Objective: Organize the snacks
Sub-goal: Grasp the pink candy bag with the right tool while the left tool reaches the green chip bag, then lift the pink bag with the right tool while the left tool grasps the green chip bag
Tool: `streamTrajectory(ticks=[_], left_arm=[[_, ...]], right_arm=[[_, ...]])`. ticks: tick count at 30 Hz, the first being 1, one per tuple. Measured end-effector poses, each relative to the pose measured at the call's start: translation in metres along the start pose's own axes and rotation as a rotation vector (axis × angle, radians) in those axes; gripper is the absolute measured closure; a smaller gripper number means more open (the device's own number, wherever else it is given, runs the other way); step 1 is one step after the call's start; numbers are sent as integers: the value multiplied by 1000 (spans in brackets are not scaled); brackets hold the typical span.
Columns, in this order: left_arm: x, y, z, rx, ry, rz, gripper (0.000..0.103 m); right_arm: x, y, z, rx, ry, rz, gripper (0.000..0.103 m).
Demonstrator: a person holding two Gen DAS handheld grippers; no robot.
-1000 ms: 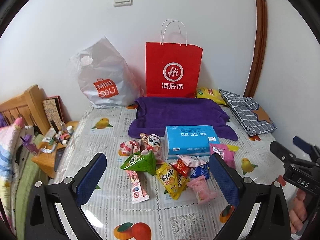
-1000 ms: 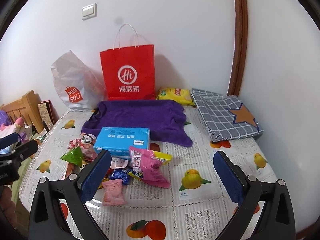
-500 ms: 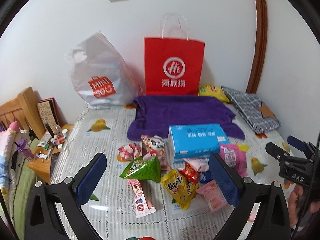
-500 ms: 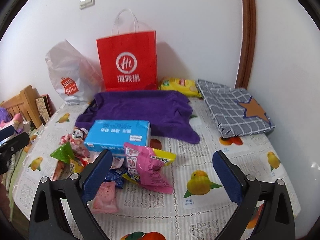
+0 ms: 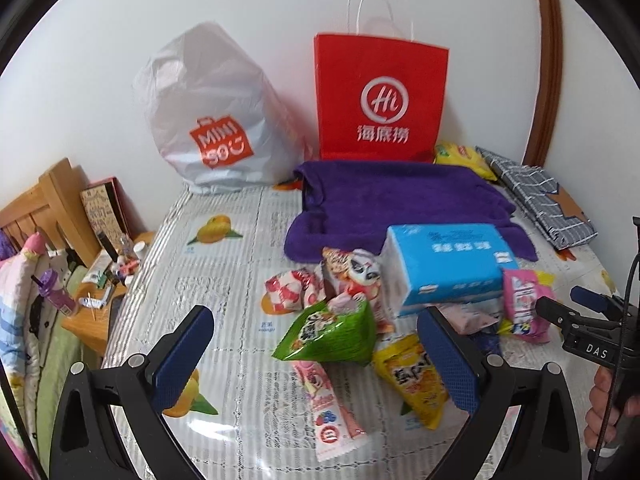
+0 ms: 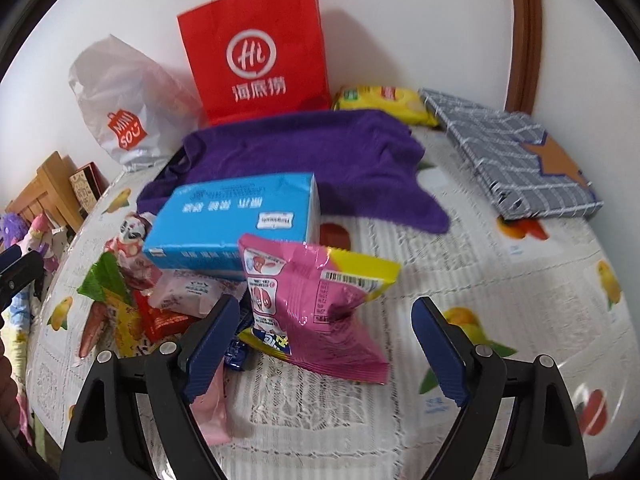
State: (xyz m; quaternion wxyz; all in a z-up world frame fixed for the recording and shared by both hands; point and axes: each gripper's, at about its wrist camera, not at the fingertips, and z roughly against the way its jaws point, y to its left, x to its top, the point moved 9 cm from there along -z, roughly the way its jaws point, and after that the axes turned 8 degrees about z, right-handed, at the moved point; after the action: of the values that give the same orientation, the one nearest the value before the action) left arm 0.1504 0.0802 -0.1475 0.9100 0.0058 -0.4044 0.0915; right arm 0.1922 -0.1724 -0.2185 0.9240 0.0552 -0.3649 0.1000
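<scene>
A pile of snack packets lies on the fruit-print tablecloth (image 5: 224, 280) in front of a blue tissue box (image 5: 444, 264). My left gripper (image 5: 316, 354) is open and empty, just before a green packet (image 5: 332, 334), a yellow packet (image 5: 416, 376) and a pink stick packet (image 5: 328, 412). My right gripper (image 6: 326, 344) is open and empty, with a big pink packet (image 6: 312, 304) between its fingers, not touching. The blue tissue box (image 6: 236, 220) lies behind the pink packet. The right gripper also shows in the left wrist view (image 5: 568, 304).
A purple towel (image 5: 396, 200), a red paper bag (image 5: 380, 96) and a white Miniso bag (image 5: 216, 120) stand at the back by the wall. A yellow packet (image 6: 380, 102) and a checked cloth bag (image 6: 516, 160) lie at back right. A bedside shelf (image 5: 92, 304) is left.
Both grippers have moved forward and down toward the snack pile. The pink packet now sits between the right gripper's open fingers. Nothing was taken hold of.
</scene>
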Motion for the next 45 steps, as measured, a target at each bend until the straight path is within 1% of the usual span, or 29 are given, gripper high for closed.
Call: streamTrajectory(ticks=[4, 10, 12, 15, 17, 20, 24, 26, 28, 31, 35, 36, 38, 39, 40, 41, 42, 43, 45], left_arm=[[-6, 9, -13, 0, 34, 12, 1], [-19, 29, -30, 9, 97, 56, 1], [-24, 34, -33, 16, 115, 65, 1], [-33, 36, -35, 17, 137, 69, 1], [-36, 34, -36, 11, 142, 62, 1], [-34, 29, -41, 20, 143, 48, 1], [-29, 14, -49, -22, 138, 27, 1], [-26, 7, -54, -27, 137, 10, 1], [-25, -2, -62, -44, 153, -13, 1], [-30, -8, -78, -27, 186, -44, 1], [-35, -7, -91, -16, 203, -52, 1], [-36, -8, -93, -16, 205, -60, 3], [-38, -10, -96, -21, 212, -70, 14], [-40, -10, -97, -31, 219, -68, 25], [-39, -9, -97, -34, 223, -64, 30], [-39, -9, -96, -42, 221, -57, 31], [-38, -9, -94, -54, 215, -55, 35], [-37, -9, -91, -65, 206, -59, 47], [-35, -8, -83, -72, 192, -60, 48]], right_arm=[[-3, 3, -16, 5, 24, -3, 15], [-1, 9, -39, 9, 39, -17, 16], [0, 8, -44, 1, 37, -19, 19], [-1, 10, -48, 15, 42, -11, 28], [-2, 9, -45, 13, 34, -2, 31], [-3, 7, -42, -1, 29, 13, 32], [-6, 5, -32, 16, 13, 15, 33], [-7, 2, -25, 8, -2, 22, 33], [-8, -4, -19, -6, -16, 18, 33], [-11, -13, -10, -11, -27, 2, 33], [-14, -26, -1, -39, -41, -5, 33], [-15, -28, 1, -45, -42, -7, 33], [-16, -31, 3, -50, -43, -15, 33], [-15, -32, 5, -50, -47, -16, 33], [-15, -32, 6, -49, -49, -16, 33], [-15, -31, 6, -48, -52, -13, 33], [-15, -30, 7, -47, -54, -8, 33], [-14, -29, 8, -46, -56, -4, 33], [-15, -26, 9, -38, -55, 0, 33]])
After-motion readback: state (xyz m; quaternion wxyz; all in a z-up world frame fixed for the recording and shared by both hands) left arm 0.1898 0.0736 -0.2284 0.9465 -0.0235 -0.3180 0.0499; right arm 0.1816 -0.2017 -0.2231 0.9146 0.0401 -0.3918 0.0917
